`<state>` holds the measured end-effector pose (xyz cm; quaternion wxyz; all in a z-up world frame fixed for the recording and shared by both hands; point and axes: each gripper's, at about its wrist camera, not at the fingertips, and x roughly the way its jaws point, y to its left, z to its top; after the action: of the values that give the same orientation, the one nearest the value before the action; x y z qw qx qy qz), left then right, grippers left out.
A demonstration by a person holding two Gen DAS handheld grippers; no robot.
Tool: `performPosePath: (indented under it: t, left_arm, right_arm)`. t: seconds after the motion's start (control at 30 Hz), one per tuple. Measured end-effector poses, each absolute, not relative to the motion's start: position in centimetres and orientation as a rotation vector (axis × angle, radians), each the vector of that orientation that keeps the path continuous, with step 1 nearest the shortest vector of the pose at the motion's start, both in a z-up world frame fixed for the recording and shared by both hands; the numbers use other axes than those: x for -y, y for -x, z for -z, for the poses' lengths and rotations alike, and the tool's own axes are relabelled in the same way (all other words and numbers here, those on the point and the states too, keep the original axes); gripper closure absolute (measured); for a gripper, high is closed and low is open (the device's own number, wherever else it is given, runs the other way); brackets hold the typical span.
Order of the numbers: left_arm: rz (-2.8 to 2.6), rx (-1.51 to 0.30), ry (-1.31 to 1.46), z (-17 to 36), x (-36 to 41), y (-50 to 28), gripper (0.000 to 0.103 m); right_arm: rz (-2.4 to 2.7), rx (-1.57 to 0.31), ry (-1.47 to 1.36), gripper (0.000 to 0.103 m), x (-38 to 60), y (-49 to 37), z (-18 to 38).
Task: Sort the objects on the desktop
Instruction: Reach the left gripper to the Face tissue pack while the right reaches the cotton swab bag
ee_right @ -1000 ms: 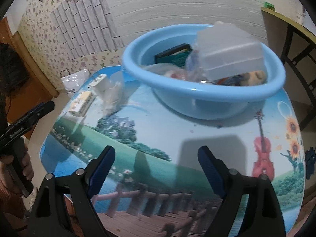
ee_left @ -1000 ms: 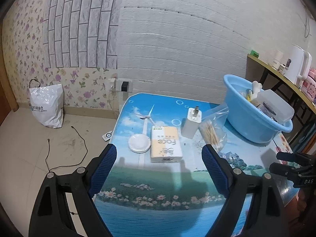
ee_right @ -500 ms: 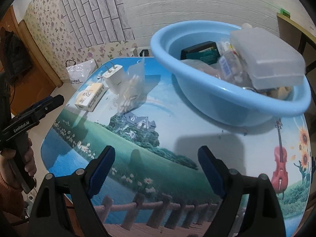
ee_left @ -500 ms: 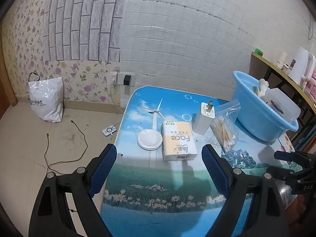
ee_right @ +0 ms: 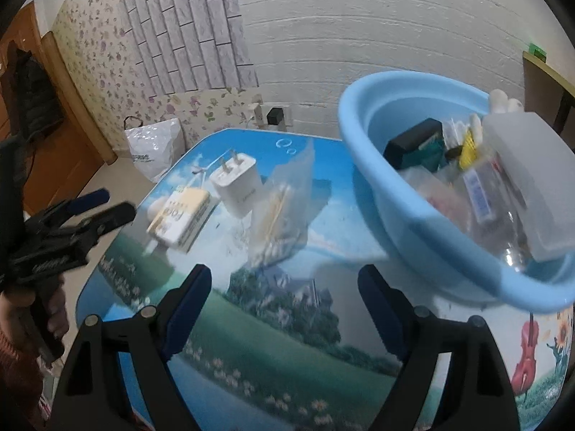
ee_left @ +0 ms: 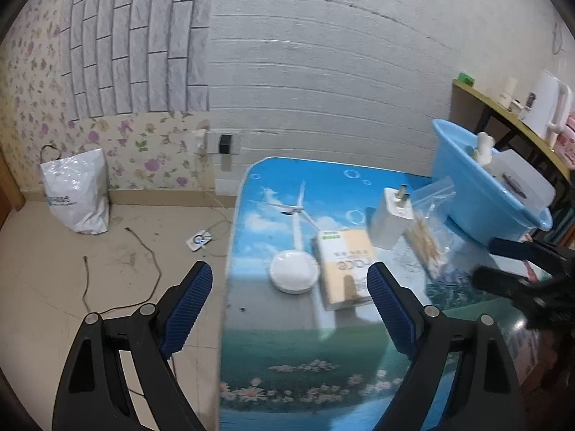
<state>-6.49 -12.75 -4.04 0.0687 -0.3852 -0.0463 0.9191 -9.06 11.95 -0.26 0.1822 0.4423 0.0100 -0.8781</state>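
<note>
- The left gripper (ee_left: 289, 296) hangs above the near left edge of the bench (ee_left: 287, 352); its blue-padded fingers (ee_left: 190, 300) are spread wide with nothing between them, and they touch nothing.
- The right gripper (ee_right: 284, 303) hangs over the bench's near side; its fingers (ee_right: 188, 305) have just been closing a little, yet they stand well apart, with only bare bench top between them and no object touched.
- In the right wrist view the left gripper (ee_right: 102, 203) shows at the left edge, in a person's hand (ee_right: 32, 309).
- On the bench, a tissue pack (ee_left: 345, 269) lies flat with a round white dish (ee_left: 294, 271) touching its left side.
- A white charger plug (ee_left: 391, 219) stands just behind the pack, prongs up.
- A clear bag of cotton swabs (ee_right: 278, 204) lies beside the plug, between it and the blue basin (ee_right: 363, 143).
- The basin stands at the far right of the bench and holds a translucent lidded box (ee_right: 528, 176), a dark box (ee_right: 413, 143) and other small things, too jumbled to tell apart.
- A white plastic bag (ee_left: 75, 190) stands on the floor against the flowered wall.
</note>
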Motion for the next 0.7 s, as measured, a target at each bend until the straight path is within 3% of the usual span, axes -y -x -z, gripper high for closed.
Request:
performPosePath:
  t: [0.27,0.4,0.7]
  left_arm:
    - [-2.701,0.101,1.184,5.3,10.4,7.0,0.015]
    - [-2.688,0.1,1.204,5.6,9.9,7.4,0.015]
    - [-2.676,0.04,1.242,6.1,8.4,8.1,0.015]
  right_arm:
    - [2.493,-0.039,-1.282,0.032,-10.0,12.2,1.3]
    - [2.426,-0.07,-1.349,0.071,-9.3,13.3,2.5]
    - [2.416,-0.035,-1.323,0.079,-10.4,12.1,2.1]
